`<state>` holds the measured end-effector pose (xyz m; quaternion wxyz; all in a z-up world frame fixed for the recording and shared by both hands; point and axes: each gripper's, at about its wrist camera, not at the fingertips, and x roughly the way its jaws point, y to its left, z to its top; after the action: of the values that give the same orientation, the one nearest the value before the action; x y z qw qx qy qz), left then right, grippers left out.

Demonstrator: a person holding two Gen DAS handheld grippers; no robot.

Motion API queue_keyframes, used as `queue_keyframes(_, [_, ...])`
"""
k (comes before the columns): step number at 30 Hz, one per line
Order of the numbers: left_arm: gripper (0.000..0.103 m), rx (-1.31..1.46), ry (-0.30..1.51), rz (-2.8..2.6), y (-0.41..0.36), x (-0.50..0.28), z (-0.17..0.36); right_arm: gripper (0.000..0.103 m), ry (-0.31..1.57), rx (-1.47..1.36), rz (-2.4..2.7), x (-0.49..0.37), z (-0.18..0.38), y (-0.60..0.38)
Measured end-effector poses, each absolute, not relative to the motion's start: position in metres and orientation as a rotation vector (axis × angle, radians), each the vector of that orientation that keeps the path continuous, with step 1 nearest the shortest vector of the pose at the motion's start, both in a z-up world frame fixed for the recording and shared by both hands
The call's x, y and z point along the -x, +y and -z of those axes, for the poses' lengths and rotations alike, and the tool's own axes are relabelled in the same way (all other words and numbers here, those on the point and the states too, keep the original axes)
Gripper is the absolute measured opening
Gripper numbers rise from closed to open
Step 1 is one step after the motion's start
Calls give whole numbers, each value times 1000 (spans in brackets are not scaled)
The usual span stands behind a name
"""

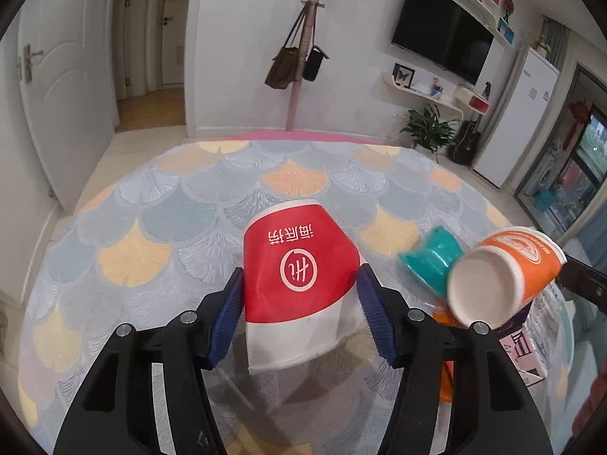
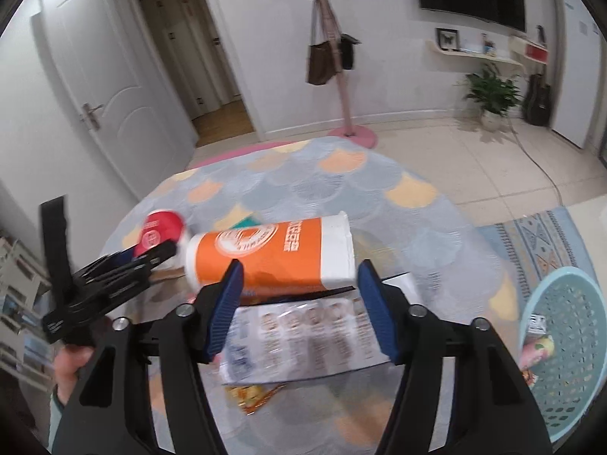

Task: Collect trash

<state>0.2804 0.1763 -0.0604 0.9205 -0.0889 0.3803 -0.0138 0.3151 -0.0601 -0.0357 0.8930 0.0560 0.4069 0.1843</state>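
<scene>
The left gripper (image 1: 299,314) pinches a red paper cup (image 1: 299,276), held upside down above the round table (image 1: 151,204); a teal cup (image 1: 432,258) lies beyond. The right gripper (image 2: 299,311) clamps an orange cup (image 2: 273,258) sideways above leaflets (image 2: 299,341). The basket (image 2: 569,341) waits low on the right; both cups should probably travel there held firmly, released only over its mouth.

Even indoor light, soft shadows; heavy fisheye bend w/ dark corners, right-wrist view motion-blurred.
</scene>
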Motion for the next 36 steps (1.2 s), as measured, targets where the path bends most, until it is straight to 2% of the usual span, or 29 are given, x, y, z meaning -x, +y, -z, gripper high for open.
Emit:
queue_keyframes(2, [47, 200, 757, 32, 180, -276, 57, 54, 840, -108, -423, -307, 34, -51])
queue_keyframes(4, [42, 251, 738, 50, 189, -271, 54, 54, 839, -97, -453, -300, 33, -41])
queue_keyframes(10, [37, 305, 688, -16, 215, -259, 48, 54, 844, -59, -536, -276, 32, -6])
queue_keyframes(18, [36, 331, 670, -72, 235, -255, 44, 54, 905, -50, -693, -238, 44, 32])
queue_keyframes(22, [34, 366, 652, -92, 247, -251, 42, 54, 856, -12, -634, -227, 39, 24])
queue_keyframes(31, [34, 373, 652, -83, 252, -253, 45, 54, 823, -186, -451, -296, 32, -16])
queue_keyframes(36, [34, 395, 650, -73, 256, -253, 46, 54, 845, -179, -385, -326, 44, -8])
